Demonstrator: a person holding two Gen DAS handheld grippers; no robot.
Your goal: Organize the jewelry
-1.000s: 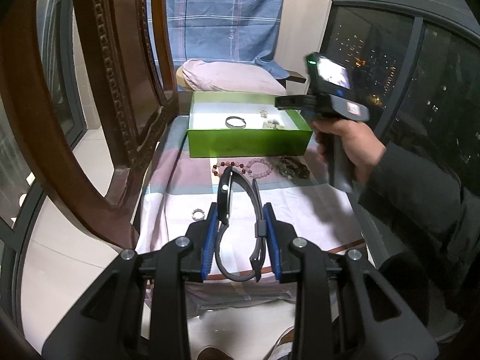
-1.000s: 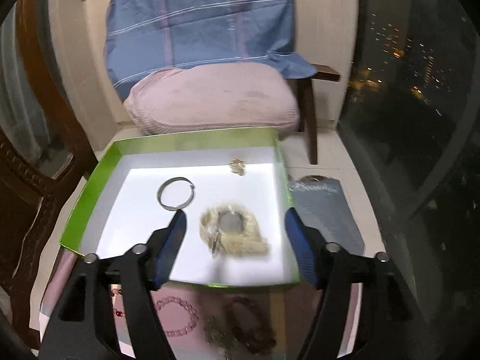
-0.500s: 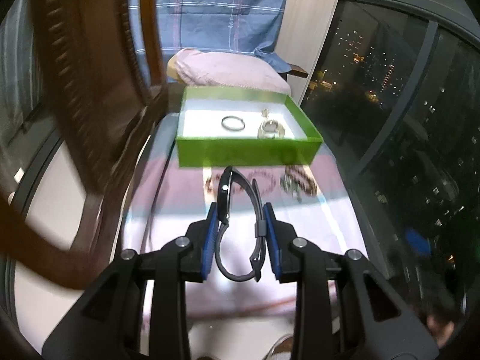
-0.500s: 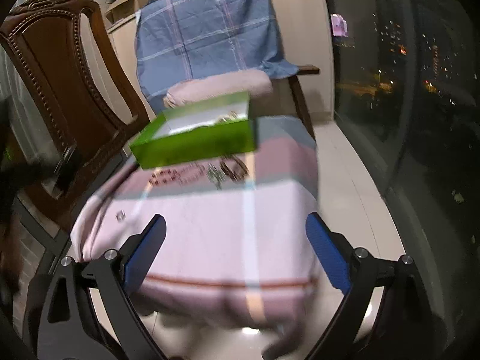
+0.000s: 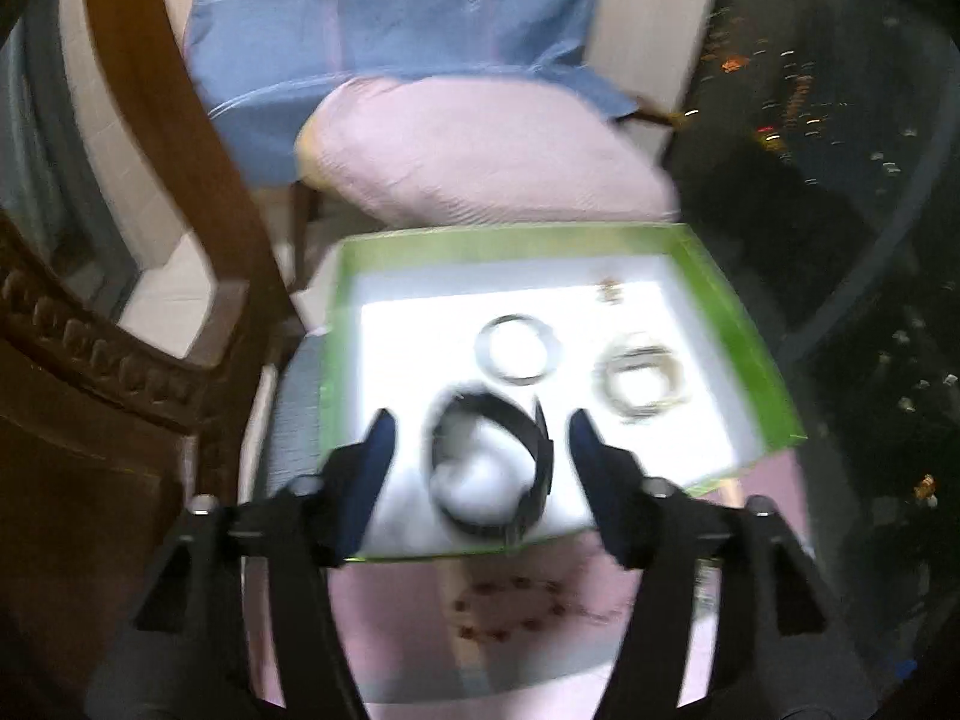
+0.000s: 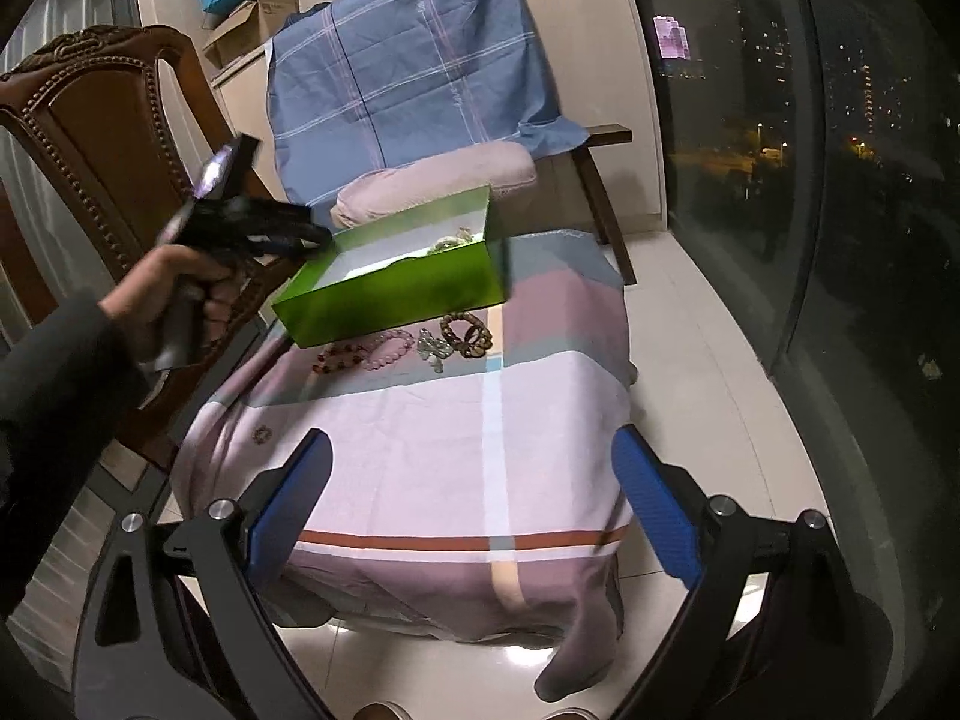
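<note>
Close to the left wrist camera, the left gripper (image 5: 480, 438) has its fingers spread apart, and the black bracelet (image 5: 489, 468) sits in the gap between them, touching neither blue pad (image 5: 375, 450) as far as the blurred picture allows to see. It lies over the white floor of the green box (image 5: 744, 324), in the near part of it — whether it already rests on the floor I cannot tell. Just behind it in the box lies a thin metal ring (image 5: 519, 348), to its right a pale bangle (image 5: 639, 381), and at the far side a small gold piece (image 5: 611, 289). In front of the box, on the pink striped cloth (image 5: 420, 612), a string of dark red beads (image 5: 510, 606) is visible. From the right wrist camera, the right gripper (image 6: 474, 504) is wide open and holds nothing; it hangs at the near end of the cloth, well apart from the box. Farther on, a small ring (image 6: 261, 434) lies alone on the cloth, and four bracelets (image 6: 408, 345) lie in a row just beside the front wall of the box. Behind stands a chair with a pink cushion (image 6: 438, 180) and a blue checked sheet (image 6: 408, 78) — beside it, a carved wooden chair (image 6: 102, 138).
</note>
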